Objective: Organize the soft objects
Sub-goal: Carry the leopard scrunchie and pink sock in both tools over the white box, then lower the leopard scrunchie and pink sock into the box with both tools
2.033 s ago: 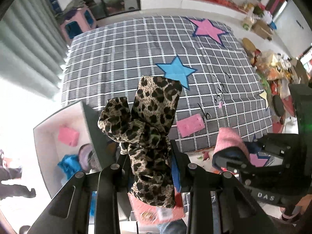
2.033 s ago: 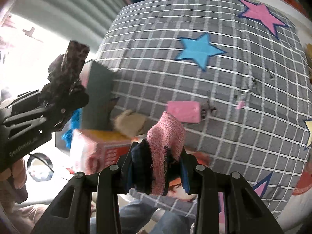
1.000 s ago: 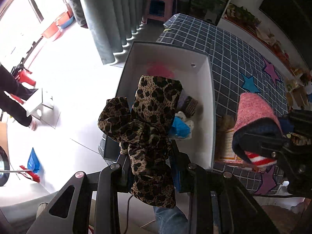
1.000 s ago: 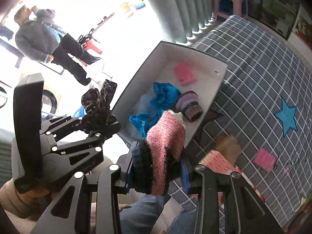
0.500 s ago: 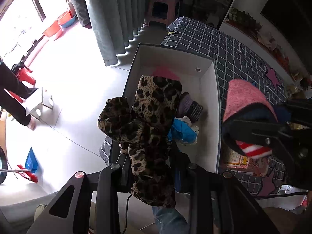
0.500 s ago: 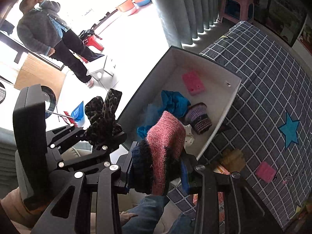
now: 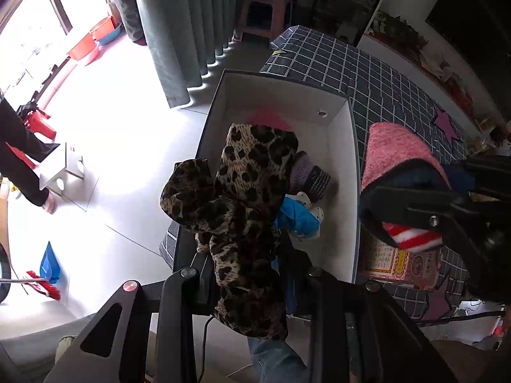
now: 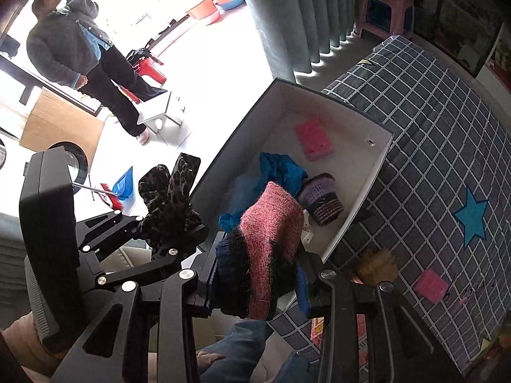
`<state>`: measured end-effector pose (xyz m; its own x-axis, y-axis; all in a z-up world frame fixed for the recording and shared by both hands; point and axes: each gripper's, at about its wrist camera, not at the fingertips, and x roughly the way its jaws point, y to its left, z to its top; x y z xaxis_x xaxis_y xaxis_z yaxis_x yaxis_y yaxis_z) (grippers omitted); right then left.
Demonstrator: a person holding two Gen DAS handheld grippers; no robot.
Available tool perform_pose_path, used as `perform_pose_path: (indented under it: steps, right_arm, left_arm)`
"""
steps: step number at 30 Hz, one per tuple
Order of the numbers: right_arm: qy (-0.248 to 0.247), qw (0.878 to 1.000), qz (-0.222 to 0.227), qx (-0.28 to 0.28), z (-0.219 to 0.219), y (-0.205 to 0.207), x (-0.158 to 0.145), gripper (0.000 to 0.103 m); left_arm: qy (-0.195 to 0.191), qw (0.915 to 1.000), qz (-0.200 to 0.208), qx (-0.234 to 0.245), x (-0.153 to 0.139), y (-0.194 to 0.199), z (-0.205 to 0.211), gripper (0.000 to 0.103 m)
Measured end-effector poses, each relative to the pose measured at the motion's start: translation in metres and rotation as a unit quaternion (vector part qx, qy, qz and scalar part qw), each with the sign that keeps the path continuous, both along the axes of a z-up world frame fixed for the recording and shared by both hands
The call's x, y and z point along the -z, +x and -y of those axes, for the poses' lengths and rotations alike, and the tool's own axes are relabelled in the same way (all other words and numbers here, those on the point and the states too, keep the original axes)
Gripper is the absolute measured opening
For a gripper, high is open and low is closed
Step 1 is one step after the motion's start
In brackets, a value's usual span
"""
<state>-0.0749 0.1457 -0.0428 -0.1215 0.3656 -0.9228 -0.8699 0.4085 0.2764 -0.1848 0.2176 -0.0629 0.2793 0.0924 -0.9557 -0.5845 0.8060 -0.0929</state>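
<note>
— How's the light?
— Strong daylight from the windows at upper left; the tiled floor [image 7: 105, 146] is blown out to white glare.
— And the rest?
— The far right corners fall dim. Fisheye bends the curtain [image 8: 306, 16] and checked bedspread [image 8: 447, 146] near the edges. The close gripper frames sit dark, slightly soft.

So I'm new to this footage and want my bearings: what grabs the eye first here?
The leopard-print cloth clamped in the left gripper fills the middle of the left wrist view. Beside it, the right gripper grips a pink knitted sock. Both hang above a white open box on the checked cover, already holding soft items.
</note>
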Motion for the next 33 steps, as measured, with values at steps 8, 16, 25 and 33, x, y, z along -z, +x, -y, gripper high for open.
perform_pose_path:
  steps: [8,16,25,33]
  right_arm:
    - [0.0,1.0,0.0,0.001,0.0,0.002,0.001,0.039]
    - [-0.002,1.0,-0.001,0.004,0.001,0.006,0.004,0.039]
    - [-0.003,1.0,-0.002,0.005,0.001,0.008,0.006,0.039]
    - [-0.007,1.0,-0.001,0.007,0.003,0.014,0.01,0.039]
  left_arm:
    - [-0.001,1.0,-0.002,0.001,0.001,0.002,0.0,0.033]
    - [-0.002,1.0,-0.005,0.005,0.002,0.005,-0.003,0.033]
    - [-0.004,1.0,-0.007,0.006,0.004,0.006,-0.004,0.033]
    - [-0.003,0.9999,-0.008,0.009,0.004,0.011,-0.005,0.033]
